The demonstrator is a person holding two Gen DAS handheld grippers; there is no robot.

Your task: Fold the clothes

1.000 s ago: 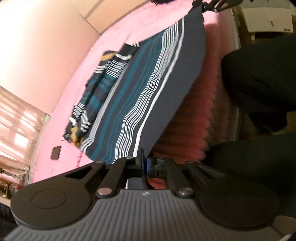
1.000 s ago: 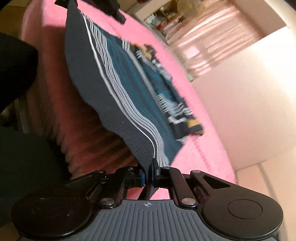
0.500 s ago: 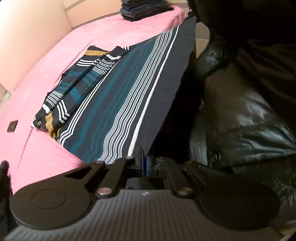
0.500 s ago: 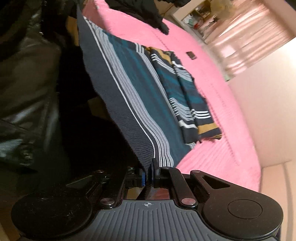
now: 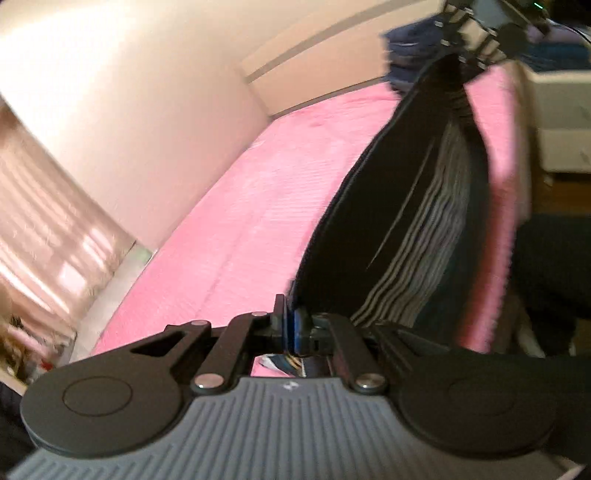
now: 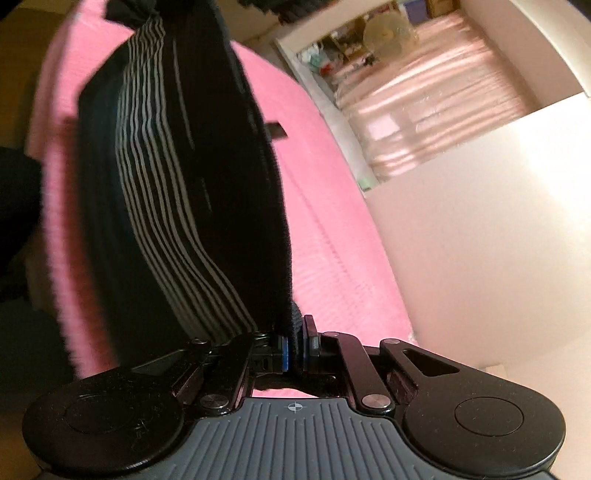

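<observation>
A dark navy garment with white and teal stripes [image 5: 417,206] is stretched in the air between both grippers, over a pink bed [image 5: 240,221]. My left gripper [image 5: 293,325] is shut on one corner of its edge. My right gripper [image 6: 293,350] is shut on the other corner and also shows at the top right of the left wrist view [image 5: 480,33]. In the right wrist view the garment [image 6: 177,177] hangs in shadow, seen from its underside. The bed [image 6: 325,206] lies behind it.
A small dark flat object [image 6: 276,130] lies on the bed. A stack of dark folded clothes [image 5: 410,48] sits at the bed's far end. A white drawer unit [image 5: 561,122] stands to the right. Pale walls and a curtained window [image 6: 424,110] border the bed.
Both grippers have lifted the held edge up and forward over the bed. The garment, which lay spread with its folded sleeves showing, now hangs raised, showing its shadowed underside.
</observation>
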